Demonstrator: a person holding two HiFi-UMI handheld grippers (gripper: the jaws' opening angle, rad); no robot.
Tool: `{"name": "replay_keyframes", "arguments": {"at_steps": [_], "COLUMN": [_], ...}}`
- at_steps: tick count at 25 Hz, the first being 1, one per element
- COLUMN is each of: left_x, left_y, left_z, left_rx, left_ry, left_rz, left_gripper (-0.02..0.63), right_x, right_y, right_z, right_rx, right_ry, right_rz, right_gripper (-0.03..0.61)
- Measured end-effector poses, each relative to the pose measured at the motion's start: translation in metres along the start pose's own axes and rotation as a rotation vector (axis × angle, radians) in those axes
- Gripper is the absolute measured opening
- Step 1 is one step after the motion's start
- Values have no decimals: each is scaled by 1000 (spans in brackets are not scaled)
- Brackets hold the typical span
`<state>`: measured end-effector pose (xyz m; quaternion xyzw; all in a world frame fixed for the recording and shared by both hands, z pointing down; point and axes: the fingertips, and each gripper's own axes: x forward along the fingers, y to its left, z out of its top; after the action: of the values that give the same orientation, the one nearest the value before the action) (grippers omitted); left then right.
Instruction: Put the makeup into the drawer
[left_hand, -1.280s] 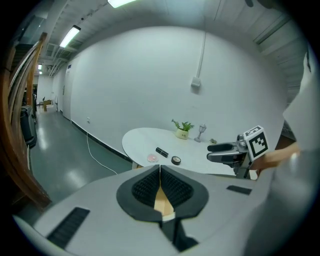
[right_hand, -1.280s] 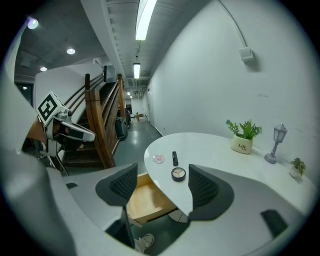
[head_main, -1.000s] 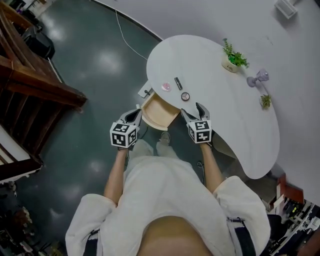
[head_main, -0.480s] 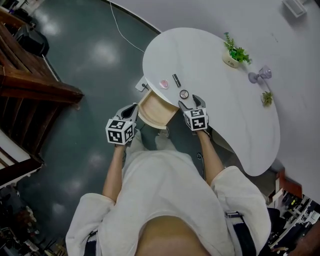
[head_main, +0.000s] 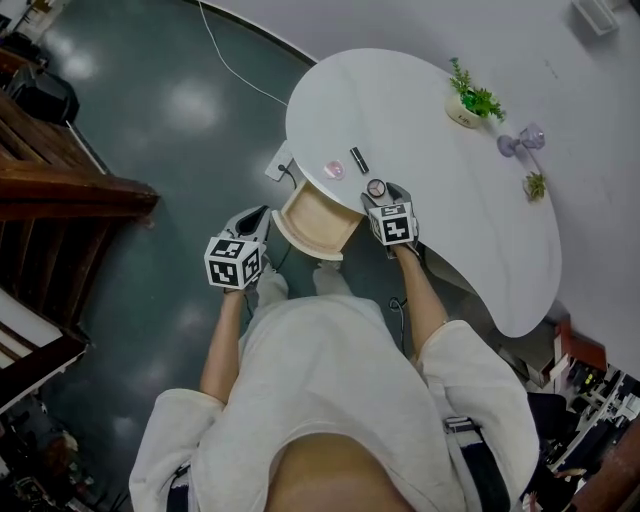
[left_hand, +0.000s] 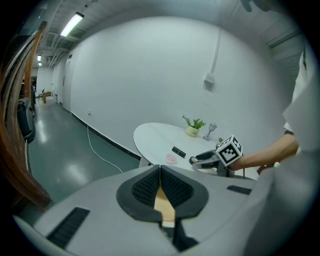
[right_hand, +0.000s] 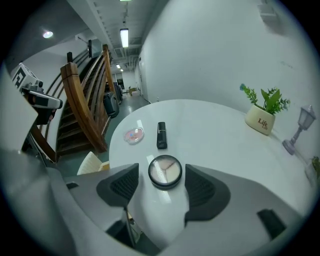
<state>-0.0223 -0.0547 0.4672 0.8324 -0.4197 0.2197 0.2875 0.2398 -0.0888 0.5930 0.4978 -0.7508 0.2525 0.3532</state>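
Your left claw (head_main: 252, 218) hangs off the table's edge, just left of the open drawer (head_main: 318, 224), with its jaws together on nothing. The drawer looks bare inside, so no makeup has gone in yet.

On the table (head_main: 450, 230), just past the drawer, lie a pink compact (head_main: 334, 170) and, beside it to the right, a black tube (head_main: 357, 160). The tube's length runs away from you. Nearer you and further right is the round compact (right_hand: 165, 171), flat on the table.

Your right claw (head_main: 387, 198) is much the nearer one, tilted down over that round compact. Its jaws stand wide and have just been closing a little. The compact sits squarely between the pads, but neither pad touches it. It is round, so no turn of the wrist seems needed.
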Motion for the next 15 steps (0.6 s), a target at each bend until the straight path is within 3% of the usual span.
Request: {"name": "replay_keyframes", "arguments": {"at_steps": [7,15], "left_x": [-5,-11], "left_y": [21,35], "left_z": [-7,-14], "left_rx": [-10,-17], "left_ry": [21,24], "left_rz": [-34,-42], "left_gripper": [12,12], "right_x": [9,-7], "right_y": [-1,33], "right_z": [0,13], "right_rx": [26,-10], "right_ry": [52,2], "right_rz": [-44,-21], "right_gripper": [213,212]}}
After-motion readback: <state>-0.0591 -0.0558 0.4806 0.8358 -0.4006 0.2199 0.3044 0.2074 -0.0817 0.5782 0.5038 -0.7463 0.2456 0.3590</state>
